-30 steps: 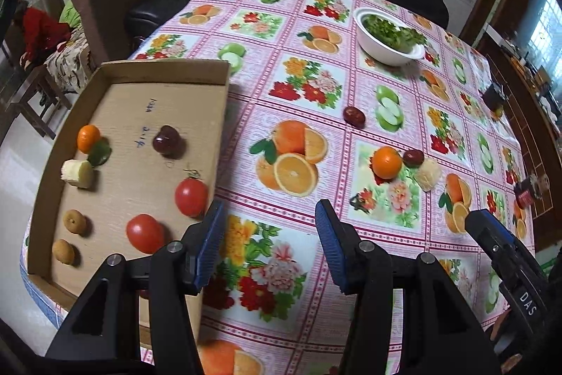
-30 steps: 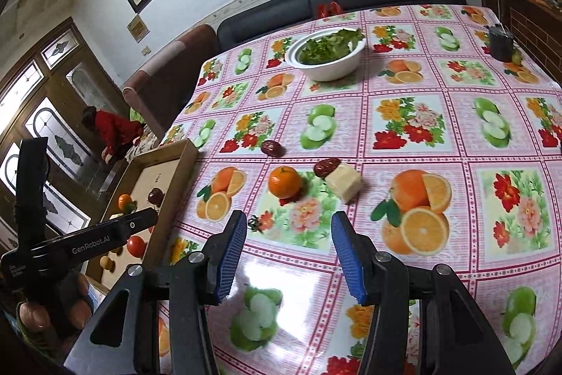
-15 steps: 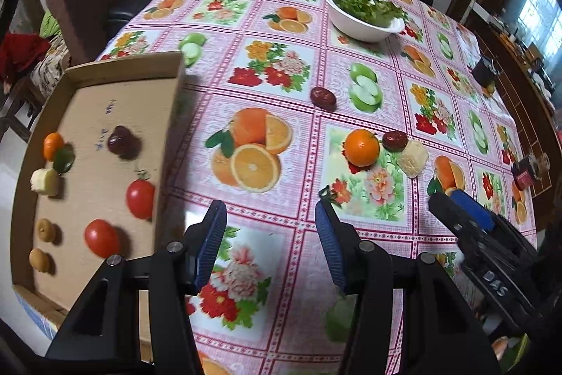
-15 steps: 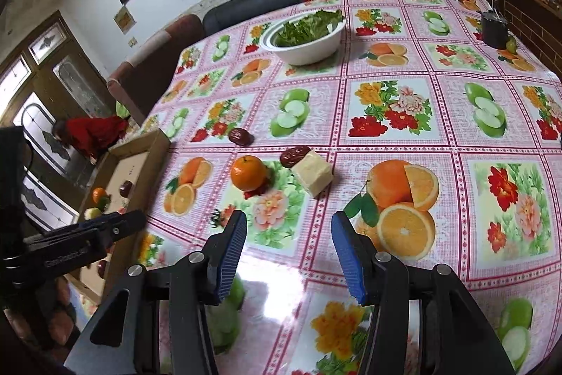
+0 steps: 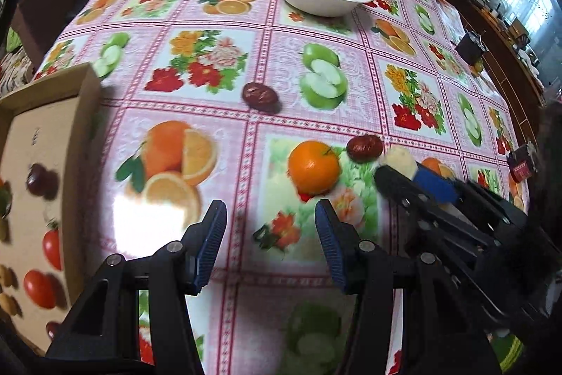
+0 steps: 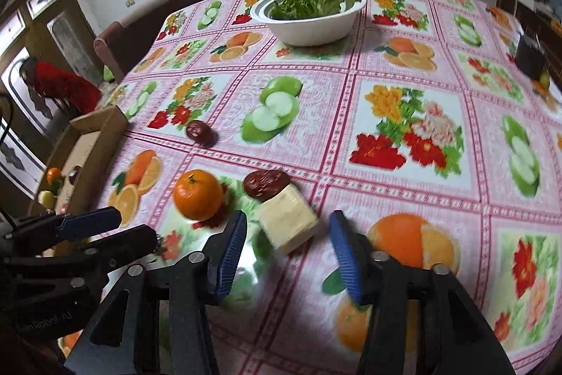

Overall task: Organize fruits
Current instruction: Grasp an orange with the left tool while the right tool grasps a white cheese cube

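tomatoes (image 5: 38, 287) left view only, person (image 6: 59, 86) right

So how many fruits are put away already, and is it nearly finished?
Partly done. The cardboard tray already holds several fruits, including tomatoes. Nothing is in hand: the left gripper and right gripper are both open and empty, the right one lined up on the pale chunk. Waiting on the tablecloth: the orange, two dark red dates and that chunk.
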Motion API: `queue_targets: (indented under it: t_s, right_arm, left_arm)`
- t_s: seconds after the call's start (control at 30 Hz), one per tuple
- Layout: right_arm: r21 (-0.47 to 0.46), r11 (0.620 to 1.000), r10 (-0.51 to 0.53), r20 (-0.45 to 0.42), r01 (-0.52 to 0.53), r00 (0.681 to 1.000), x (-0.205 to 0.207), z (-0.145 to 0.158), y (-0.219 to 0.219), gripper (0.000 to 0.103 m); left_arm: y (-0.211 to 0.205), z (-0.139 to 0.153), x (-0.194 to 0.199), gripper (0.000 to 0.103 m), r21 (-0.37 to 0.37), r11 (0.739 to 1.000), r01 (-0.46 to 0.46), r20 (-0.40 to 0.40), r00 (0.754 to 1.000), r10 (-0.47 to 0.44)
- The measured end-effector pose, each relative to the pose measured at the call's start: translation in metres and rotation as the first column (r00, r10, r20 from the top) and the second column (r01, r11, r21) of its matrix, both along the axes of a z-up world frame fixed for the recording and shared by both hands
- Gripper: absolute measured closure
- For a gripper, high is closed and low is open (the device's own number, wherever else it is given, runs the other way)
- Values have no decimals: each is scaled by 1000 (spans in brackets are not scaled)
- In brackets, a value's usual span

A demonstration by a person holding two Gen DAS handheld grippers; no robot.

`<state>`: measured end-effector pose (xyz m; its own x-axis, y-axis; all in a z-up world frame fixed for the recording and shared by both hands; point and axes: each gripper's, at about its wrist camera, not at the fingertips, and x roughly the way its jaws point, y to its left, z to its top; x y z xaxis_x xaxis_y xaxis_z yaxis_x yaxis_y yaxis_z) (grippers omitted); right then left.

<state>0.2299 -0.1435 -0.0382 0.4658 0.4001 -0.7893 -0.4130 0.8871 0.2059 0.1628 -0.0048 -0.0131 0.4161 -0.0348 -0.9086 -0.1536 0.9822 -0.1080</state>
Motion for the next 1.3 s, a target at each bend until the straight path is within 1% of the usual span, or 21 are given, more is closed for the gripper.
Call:
queue_targets:
  t_s: [0.07,0.13,0.17,0.23,0.33,0.37,0.4,0.43,0.57,0.67,0.77,1.0,1.3]
  right_arm:
    - [22,1000,-15,-7,15,1000,0,4,-8,71]
    - [42,999,-32,11,32,999,-4,12,-17,71]
    - [58,997,-42,14,41,999,-7,15,-22,71]
    - [91,994,-65,17,63,998,-12,22,-32,71]
    - [132,987,-97,14,94,995,-18,30,-46,72]
    - [142,985,-105,14,102,994,-20,33,-49,72]
    - [149,983,-112,13,108,994,-21,34,-51,72]
    - [157,981,-119,11,116,993,-23,36,-54,72]
    - [170,978,-127,10,124,992,-30,41,-58,72]
    - [178,977,-124,17,119,992,-37,45,-56,72]
    - [183,978,-111,25,104,994,-45,50,-51,72]
    - [192,980,-59,45,49,997,-64,59,-29,72]
    - [196,981,-9,80,-7,997,-89,72,-3,72]
  left_arm:
    - [-4,-3,7,52,-4,1000,11,-7,1000,-11]
    - [-9,-7,14,52,-3,1000,21,-13,1000,-21]
    - [-11,-10,17,49,-7,1000,26,-17,1000,-26]
    - [-15,-15,24,48,-28,999,31,-12,999,-31]
    - [-22,-16,28,49,8,1000,30,16,999,-30]
    - [-23,-16,28,57,10,999,31,24,999,-32]
    - [-24,-16,28,69,-10,999,41,32,999,-41]
    - [-23,-15,28,70,-34,998,49,31,998,-48]
    - [-14,-14,21,70,-61,998,28,33,999,-26]
    - [-3,-7,9,70,-75,997,9,50,999,-5]
    - [6,4,-6,70,-42,999,-19,64,998,22]
    - [28,32,-44,70,77,993,-93,123,989,84]
    - [45,52,-79,70,103,985,-139,180,976,119]
